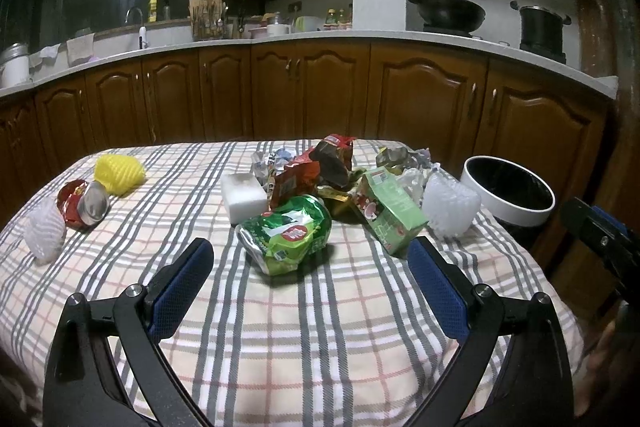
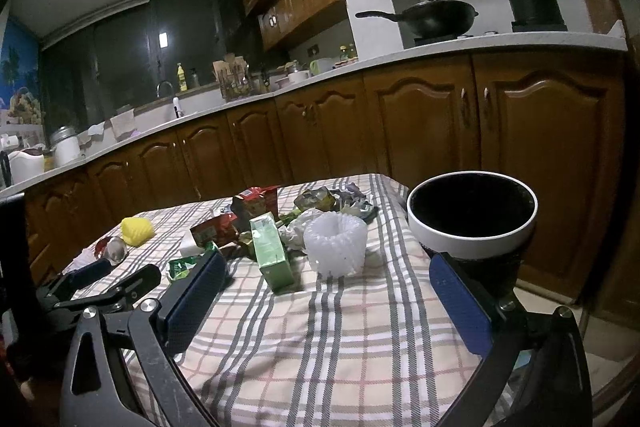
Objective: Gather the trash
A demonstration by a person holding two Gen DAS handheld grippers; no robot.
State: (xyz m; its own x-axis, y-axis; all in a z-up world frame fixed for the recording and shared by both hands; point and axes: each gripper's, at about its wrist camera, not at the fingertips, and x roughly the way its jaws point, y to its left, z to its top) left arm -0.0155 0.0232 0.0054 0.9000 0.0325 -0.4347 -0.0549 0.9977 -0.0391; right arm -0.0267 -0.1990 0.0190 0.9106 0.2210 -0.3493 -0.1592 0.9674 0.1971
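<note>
Splayed left gripper [image 1: 308,259] before green bag [image 1: 286,233], bin [image 1: 508,189].

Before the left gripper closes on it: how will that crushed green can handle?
The crushed green can looks dented and empty, so probably light. Its crumpled, shiny skin may give further and slip against the fingers. Flattened as it is, it seems unlikely to roll.

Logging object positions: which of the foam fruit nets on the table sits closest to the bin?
The white net at the table's right edge, beside the green carton and nearest the bin. The yellow net and other white net lie far left.
</note>
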